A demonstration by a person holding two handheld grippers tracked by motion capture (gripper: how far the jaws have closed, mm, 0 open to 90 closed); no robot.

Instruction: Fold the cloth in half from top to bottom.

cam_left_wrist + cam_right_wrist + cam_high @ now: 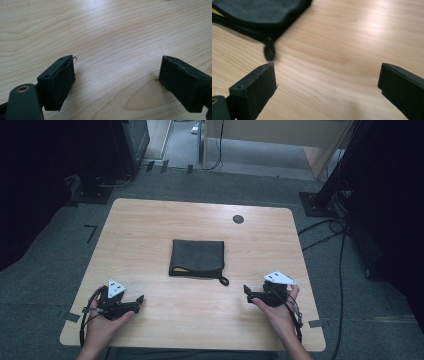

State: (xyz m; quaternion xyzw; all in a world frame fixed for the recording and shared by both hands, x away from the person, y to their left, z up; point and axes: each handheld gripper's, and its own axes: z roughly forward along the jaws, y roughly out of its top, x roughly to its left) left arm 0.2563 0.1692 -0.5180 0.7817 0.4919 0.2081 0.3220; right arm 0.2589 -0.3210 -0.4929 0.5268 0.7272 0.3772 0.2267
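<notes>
A folded dark cloth (197,258) lies flat in the middle of the wooden table (150,220), with a small loop (223,280) trailing from its near right corner. In the right gripper view the cloth (257,12) fills the upper left and its loop (269,51) hangs just beyond the left jaw. My right gripper (325,85) is open with bare wood between the jaws; it sits at the near right (248,292), pointing left. My left gripper (116,80) is open over bare wood, resting at the near left (139,301).
A small dark round grommet (238,219) sits near the table's far right edge. Cables (325,235) and black stands are on the grey carpet to the right, and a wooden desk (280,135) stands beyond the table.
</notes>
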